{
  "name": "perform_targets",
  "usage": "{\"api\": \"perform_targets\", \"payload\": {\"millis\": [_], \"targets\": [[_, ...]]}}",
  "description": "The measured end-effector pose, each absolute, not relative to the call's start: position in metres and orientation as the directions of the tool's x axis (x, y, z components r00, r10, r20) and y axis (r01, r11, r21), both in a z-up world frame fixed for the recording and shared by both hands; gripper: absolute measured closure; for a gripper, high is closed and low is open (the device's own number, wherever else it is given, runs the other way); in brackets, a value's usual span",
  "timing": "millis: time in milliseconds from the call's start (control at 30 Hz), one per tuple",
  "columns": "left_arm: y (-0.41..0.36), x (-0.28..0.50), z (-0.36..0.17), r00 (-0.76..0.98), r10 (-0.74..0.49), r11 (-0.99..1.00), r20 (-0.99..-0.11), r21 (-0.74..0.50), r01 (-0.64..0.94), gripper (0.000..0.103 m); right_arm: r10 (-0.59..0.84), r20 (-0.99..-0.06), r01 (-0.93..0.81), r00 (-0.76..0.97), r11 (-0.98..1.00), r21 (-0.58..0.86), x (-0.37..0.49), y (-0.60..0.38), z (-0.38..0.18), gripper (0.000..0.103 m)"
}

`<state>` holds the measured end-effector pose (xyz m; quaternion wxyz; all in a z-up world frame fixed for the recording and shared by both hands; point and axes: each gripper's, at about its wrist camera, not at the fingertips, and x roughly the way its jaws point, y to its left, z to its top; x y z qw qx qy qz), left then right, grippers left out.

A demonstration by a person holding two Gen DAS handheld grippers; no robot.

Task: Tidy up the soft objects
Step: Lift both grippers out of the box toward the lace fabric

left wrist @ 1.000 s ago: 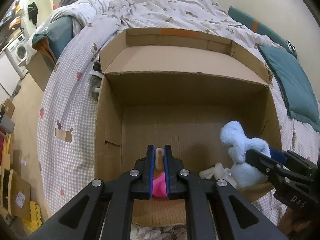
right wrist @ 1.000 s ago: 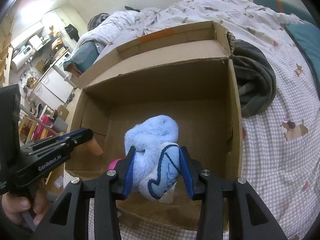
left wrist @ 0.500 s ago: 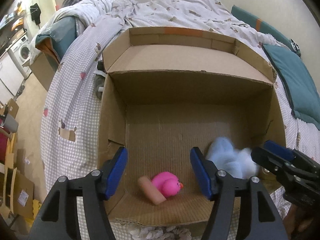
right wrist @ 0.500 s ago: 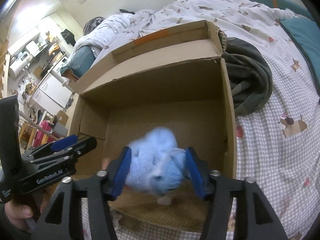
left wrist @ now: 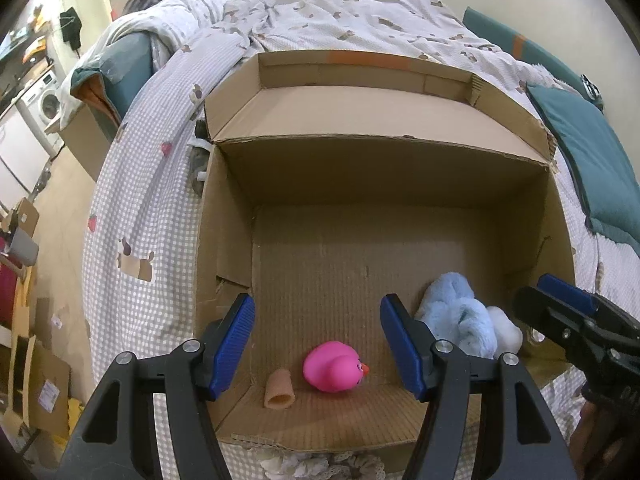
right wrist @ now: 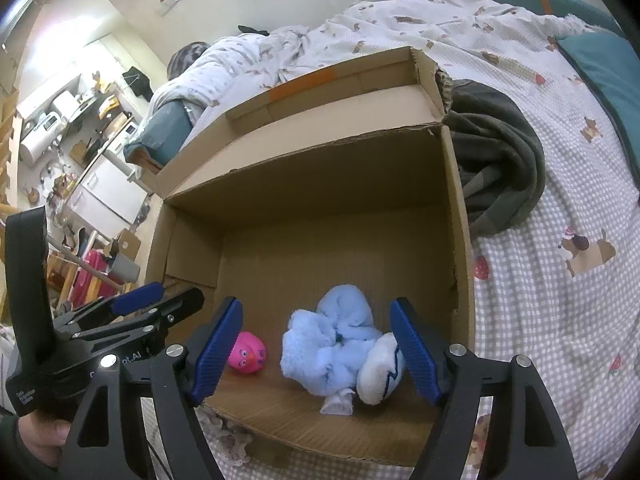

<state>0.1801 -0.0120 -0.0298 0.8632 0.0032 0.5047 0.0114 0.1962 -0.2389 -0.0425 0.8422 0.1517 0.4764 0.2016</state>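
Note:
An open cardboard box (left wrist: pixel 380 168) (right wrist: pixel 456 216) stands on the bed. Inside, near its front wall, lie a pink rubber duck (left wrist: pixel 334 366) (right wrist: pixel 247 353), a small beige tube (left wrist: pixel 279 389) and a light blue plush toy (left wrist: pixel 466 326) (right wrist: pixel 340 340). My left gripper (left wrist: pixel 320 346) is open and empty above the duck. My right gripper (right wrist: pixel 316 350) is open and empty above the plush toy, which rests on the box floor. Each gripper shows at the edge of the other's view.
The bed has a checked sheet (right wrist: pixel 560 300) and a patterned duvet (left wrist: pixel 340 12). A dark grey blanket (right wrist: pixel 496 164) lies bunched against the box's right side. Teal pillows (left wrist: pixel 592 168) lie right. Left of the bed are floor, boxes and appliances (left wrist: pixel 40 100).
Both grippers opened. The left let go of the pink duck and beige tube, the right dropped the blue plush; all now lie on the box floor. Both grippers pulled back slightly.

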Motion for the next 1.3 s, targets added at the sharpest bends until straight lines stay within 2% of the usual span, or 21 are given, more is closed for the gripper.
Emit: {"api": "perform_targets", "payload": {"millis": [367,667,1300], "targets": [[-0.006,0.166,-0.016,0.511,0.021,1.000,-0.859,0.009,-0.027,0.041,0.458,-0.690,-0.180,0.561,0.881,0.438,0.185,-0.248,-0.026,0.023],[0.007,0.139,0.001,0.548,0.023,0.999,-0.836,-0.007,-0.052,0.041,0.423,-0.708,-0.178,0.566,0.901,0.395,0.172,-0.246,-0.021,0.023],[0.045,0.067,-0.004,0.513,0.040,0.984,-0.857,-0.055,-0.167,0.041,0.427,-0.711,-0.172,0.559,0.899,0.404,0.111,-0.254,-0.014,0.023]]}}
